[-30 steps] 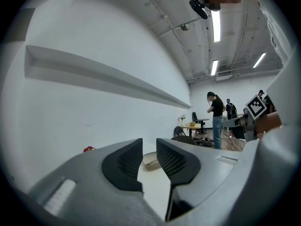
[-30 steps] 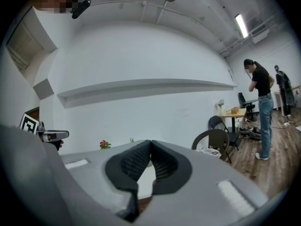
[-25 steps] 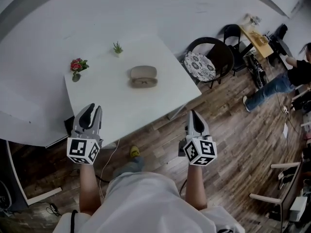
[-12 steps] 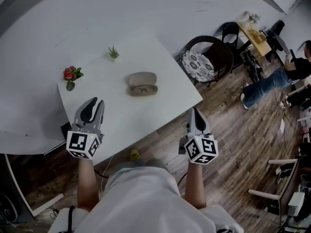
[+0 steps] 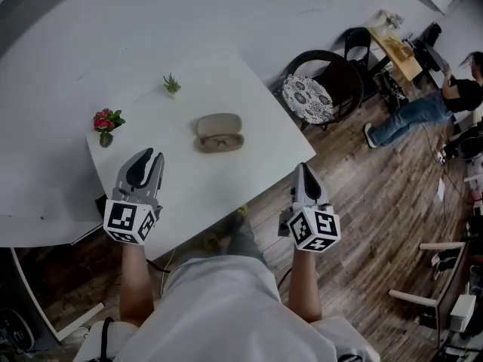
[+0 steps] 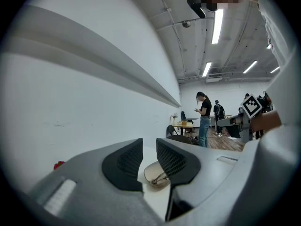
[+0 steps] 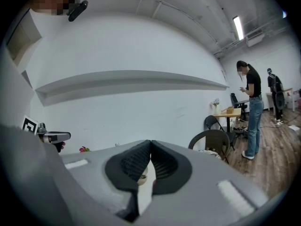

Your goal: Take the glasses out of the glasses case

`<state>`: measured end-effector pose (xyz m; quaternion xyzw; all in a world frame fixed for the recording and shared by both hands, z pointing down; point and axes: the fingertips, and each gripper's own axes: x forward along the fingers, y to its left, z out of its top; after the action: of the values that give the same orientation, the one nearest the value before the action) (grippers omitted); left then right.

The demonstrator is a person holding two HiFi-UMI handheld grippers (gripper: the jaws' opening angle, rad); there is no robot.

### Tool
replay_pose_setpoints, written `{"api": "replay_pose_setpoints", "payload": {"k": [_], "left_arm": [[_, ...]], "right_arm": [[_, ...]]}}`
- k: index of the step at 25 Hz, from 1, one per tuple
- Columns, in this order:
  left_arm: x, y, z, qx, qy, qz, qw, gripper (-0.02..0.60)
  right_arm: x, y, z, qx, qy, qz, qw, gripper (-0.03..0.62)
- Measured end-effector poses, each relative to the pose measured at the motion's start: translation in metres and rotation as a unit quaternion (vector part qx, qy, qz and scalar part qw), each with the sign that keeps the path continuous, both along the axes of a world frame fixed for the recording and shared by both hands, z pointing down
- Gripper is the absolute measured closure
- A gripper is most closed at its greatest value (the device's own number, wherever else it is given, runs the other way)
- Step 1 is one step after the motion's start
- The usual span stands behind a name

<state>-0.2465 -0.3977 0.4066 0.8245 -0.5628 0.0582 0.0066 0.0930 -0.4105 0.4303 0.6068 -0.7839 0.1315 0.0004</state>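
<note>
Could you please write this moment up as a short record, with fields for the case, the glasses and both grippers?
table: white, carries the items below
glasses case: open, mid-table
glasses: lying in the case, not yet taken out
left gripper: jaws apart, empty, near the table's left edge, apart from the case
right gripper: jaws together, empty, by the table's right edge, apart from the case
other items: red flower at the left, small green plant at the back
</note>
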Motion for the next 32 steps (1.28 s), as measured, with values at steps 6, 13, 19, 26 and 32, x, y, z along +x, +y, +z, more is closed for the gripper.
{"api": "replay_pose_setpoints", "payload": {"k": [6, 13, 19, 26, 32], "left_arm": [[0.007, -0.031, 0.008, -0.011, -0.009, 0.005, 0.9999, 0.494], [0.035, -0.072, 0.031, -0.044, -0.025, 0.035, 0.9981, 0.494], [0.062, -0.105, 0.058, -0.077, -0.046, 0.071, 0.9934, 0.494], [0.09, -0.142, 0.1, -0.122, -0.075, 0.107, 0.9839, 0.494], [0.109, -0.167, 0.143, -0.168, -0.095, 0.132, 0.9723, 0.492]], "right_arm": [[0.0, -0.032, 0.008, -0.005, 0.001, -0.011, 1.0, 0.591], [0.016, -0.073, 0.025, -0.018, 0.0, -0.013, 1.0, 0.591], [0.028, -0.101, 0.048, -0.039, -0.001, -0.012, 0.999, 0.591], [0.042, -0.132, 0.071, -0.06, -0.003, -0.01, 0.998, 0.591], [0.051, -0.151, 0.093, -0.082, -0.008, -0.014, 0.996, 0.591]]}}
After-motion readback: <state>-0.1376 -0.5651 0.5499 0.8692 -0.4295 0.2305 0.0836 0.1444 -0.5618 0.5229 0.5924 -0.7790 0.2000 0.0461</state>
